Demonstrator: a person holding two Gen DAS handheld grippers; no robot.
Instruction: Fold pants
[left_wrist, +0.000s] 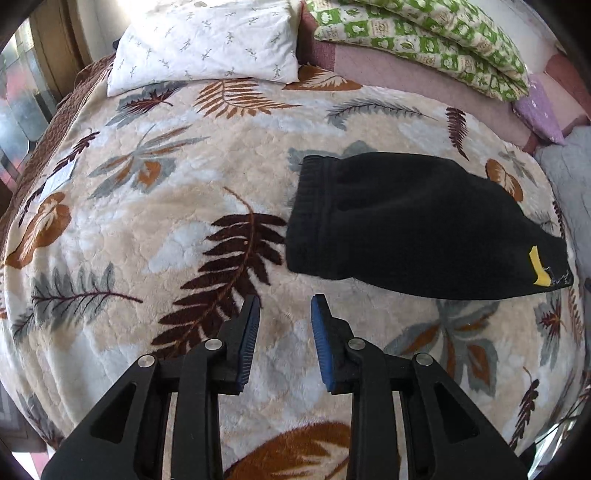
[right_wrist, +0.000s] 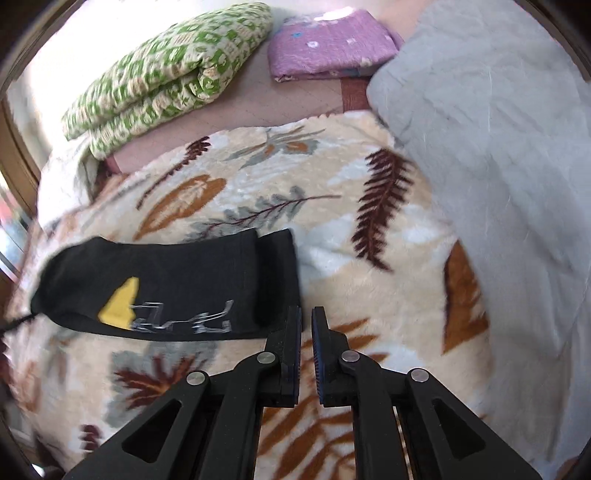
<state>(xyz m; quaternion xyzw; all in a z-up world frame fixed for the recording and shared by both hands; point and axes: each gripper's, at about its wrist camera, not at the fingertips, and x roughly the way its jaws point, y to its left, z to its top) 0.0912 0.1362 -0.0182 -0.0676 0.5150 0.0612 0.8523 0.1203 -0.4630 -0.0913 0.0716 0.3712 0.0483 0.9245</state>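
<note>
Black folded pants (left_wrist: 417, 225) on leaf-print blanket (left_wrist: 184, 229), both grippers empty.

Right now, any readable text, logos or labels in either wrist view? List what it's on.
Silver script print on the black pants, beside a yellow patch: blurred, cannot be read.
Same print at the pants' edge in the left wrist view: too small to read.
Leaf-print blanket, white pillow, green checked quilt, purple folded cloth: patterns only, no words.
Nothing else bears text.
</note>
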